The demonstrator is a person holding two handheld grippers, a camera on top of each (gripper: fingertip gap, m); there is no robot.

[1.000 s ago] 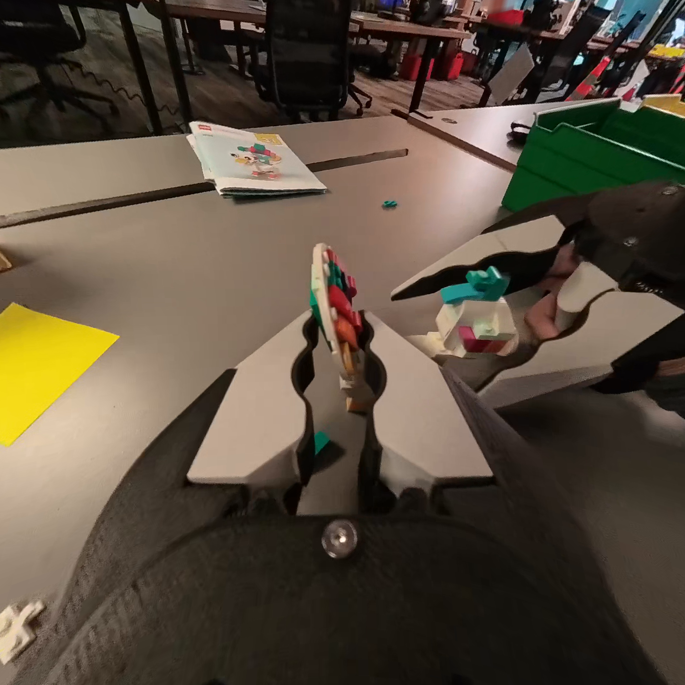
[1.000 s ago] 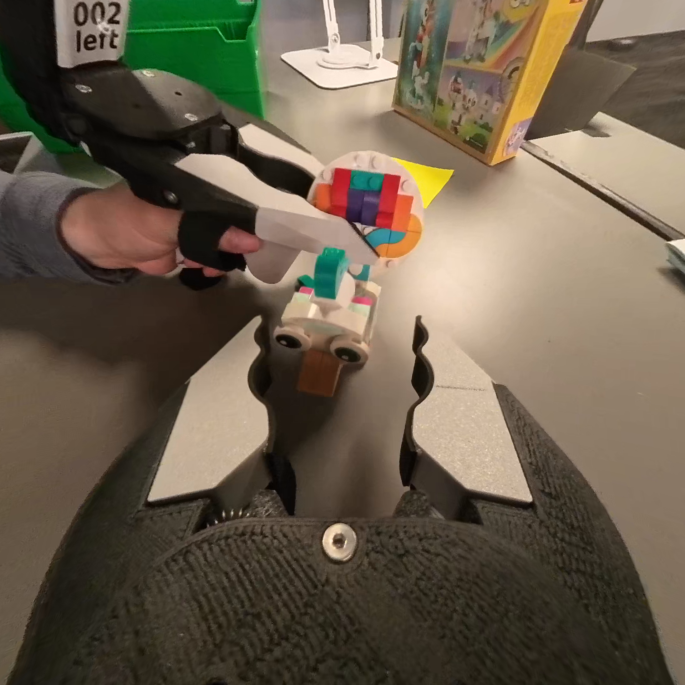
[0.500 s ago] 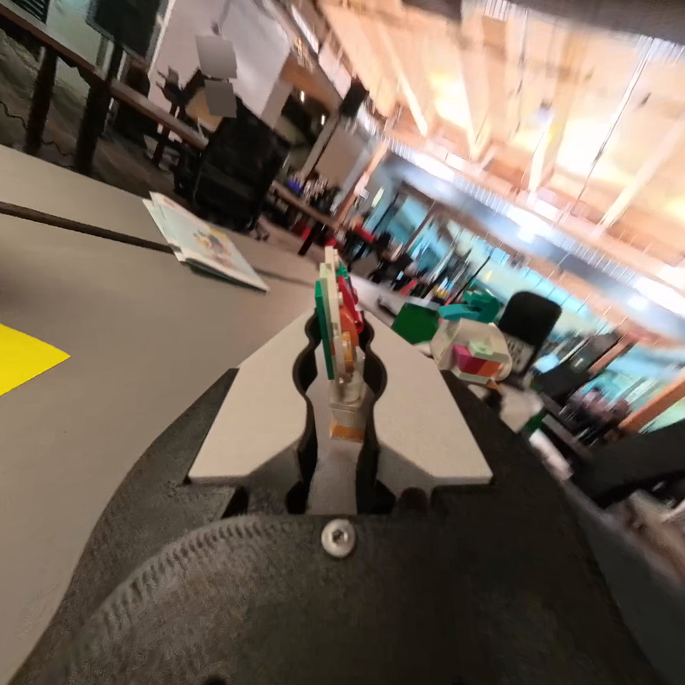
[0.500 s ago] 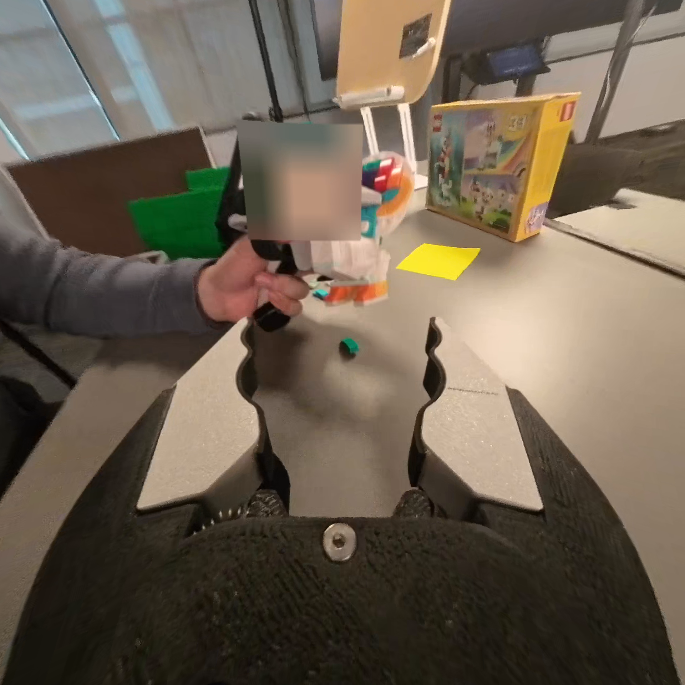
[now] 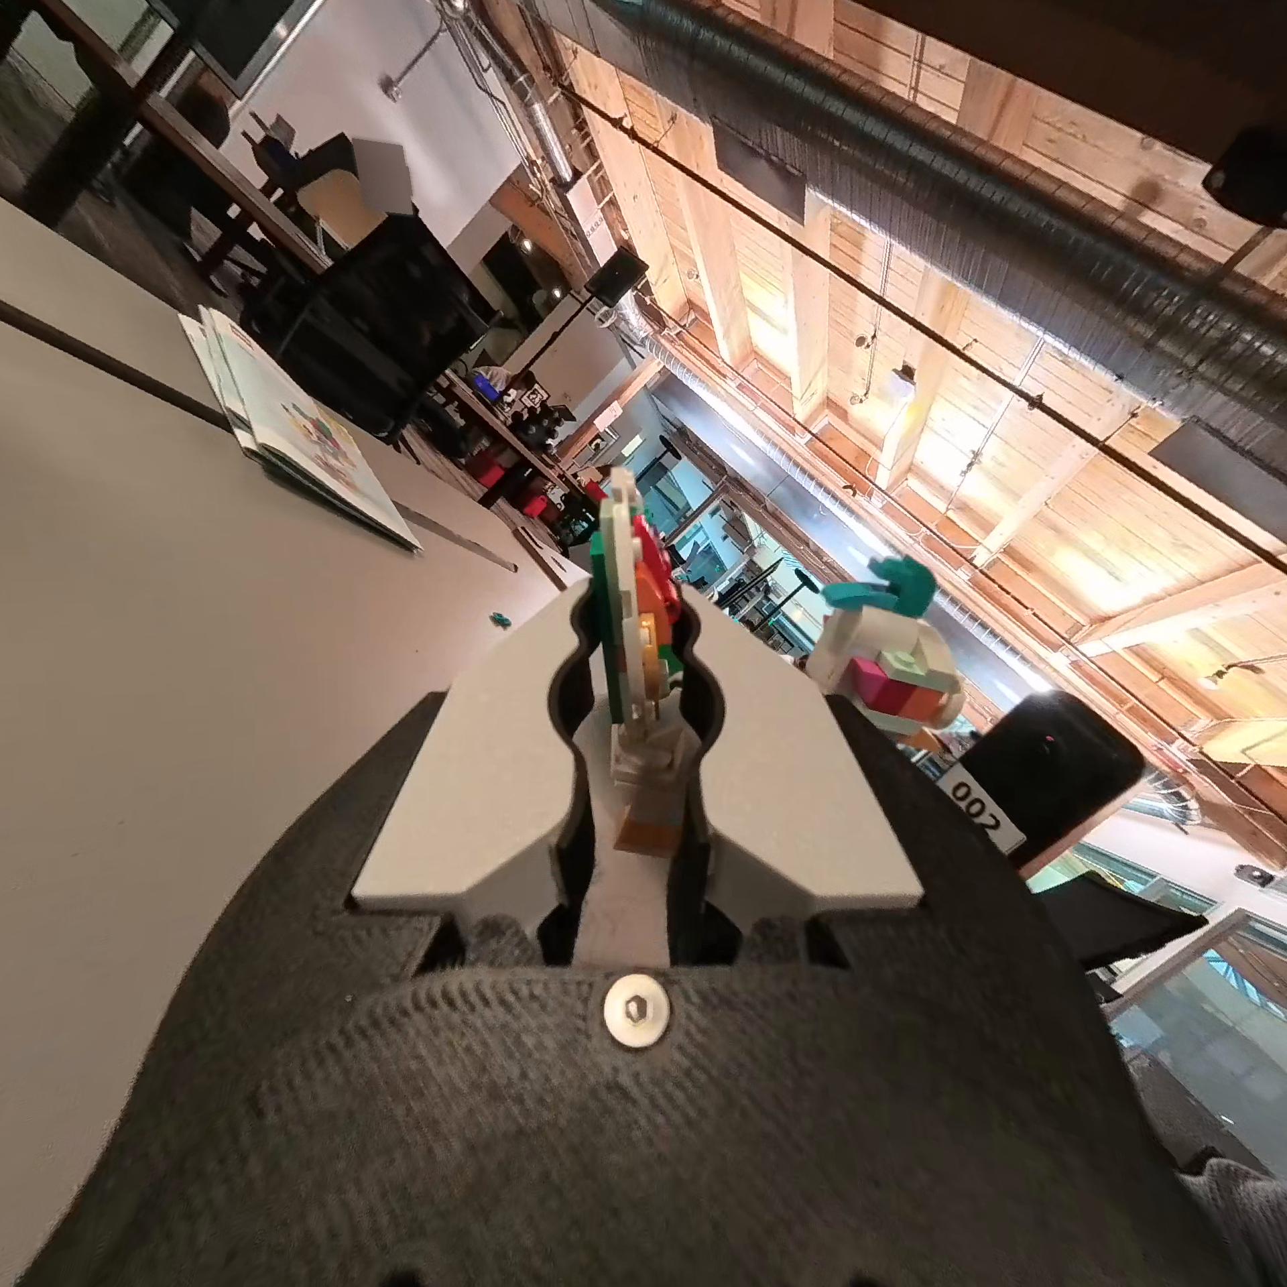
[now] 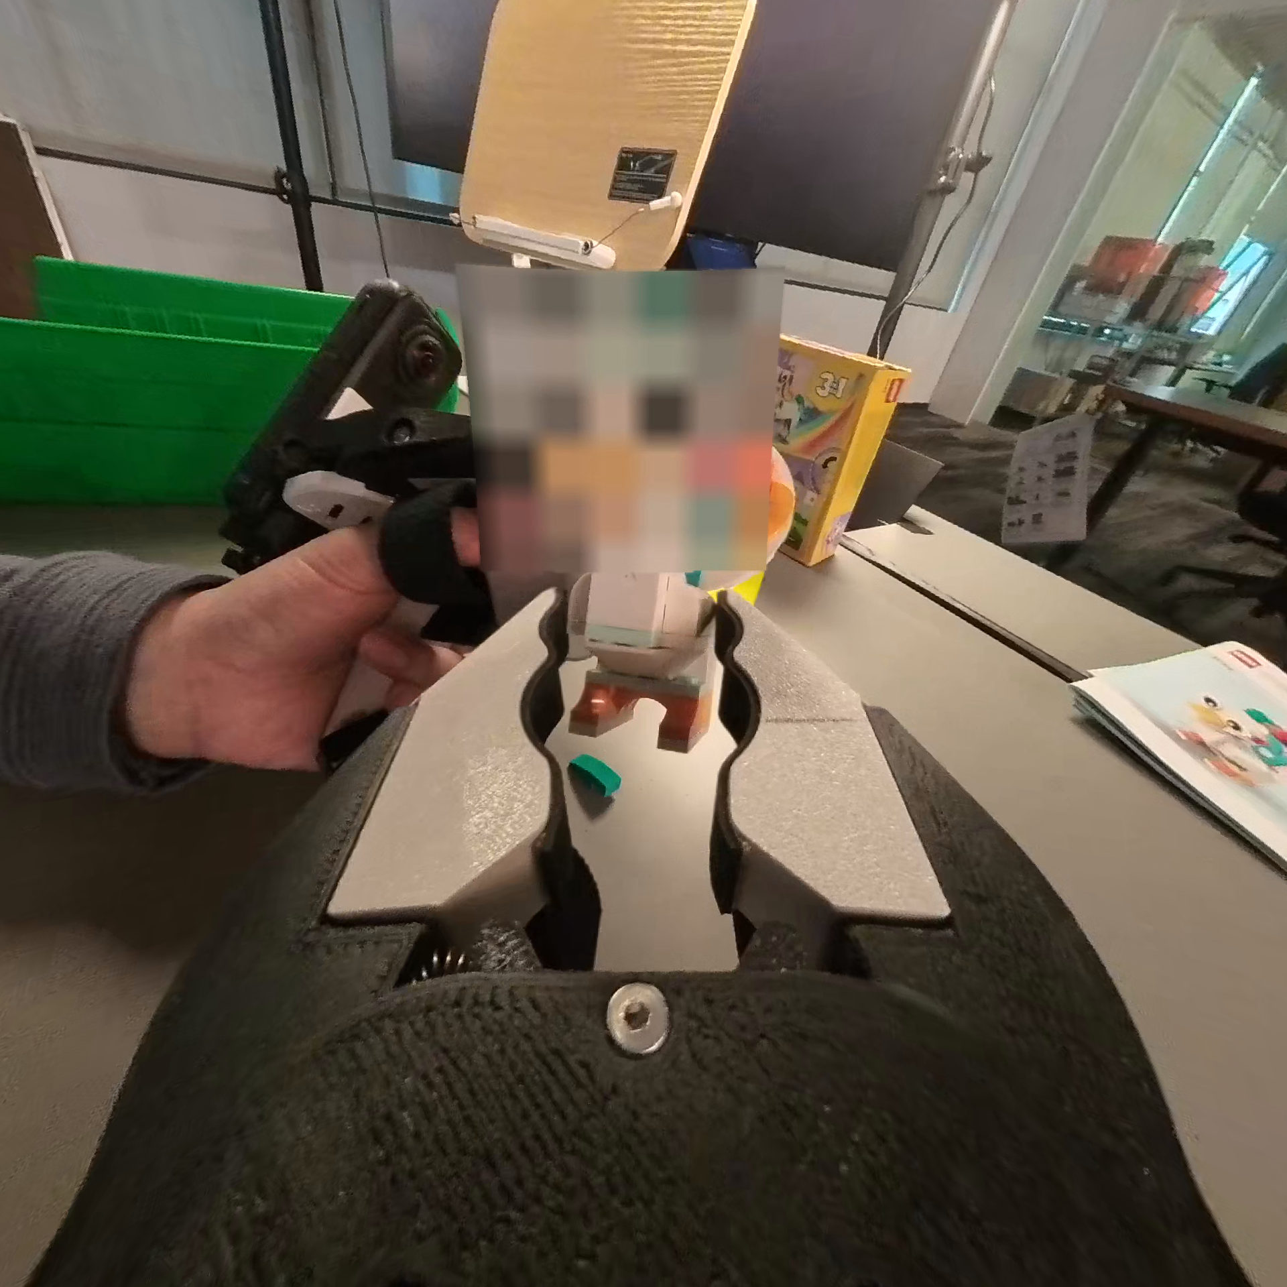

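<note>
A mosaic patch hides the upper half of the brick figure (image 6: 637, 641), and the booklet (image 6: 1184, 738) runs off-frame.

My left wrist view tilts up into warm, glaring ceiling lights (image 5: 898, 390), which wash out the table (image 5: 174, 627) to a pale grey. Both views bend strongly at the edges. My right wrist view is evenly lit and cooler, with daylight from the windows (image 6: 1212, 174) and soft shadows; the far background goes slightly soft.

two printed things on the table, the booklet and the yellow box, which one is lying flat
The instruction booklet, on the table at the right of the right wrist view, lies flat. The yellow box stands upright farther back, past the brick figure.
</note>
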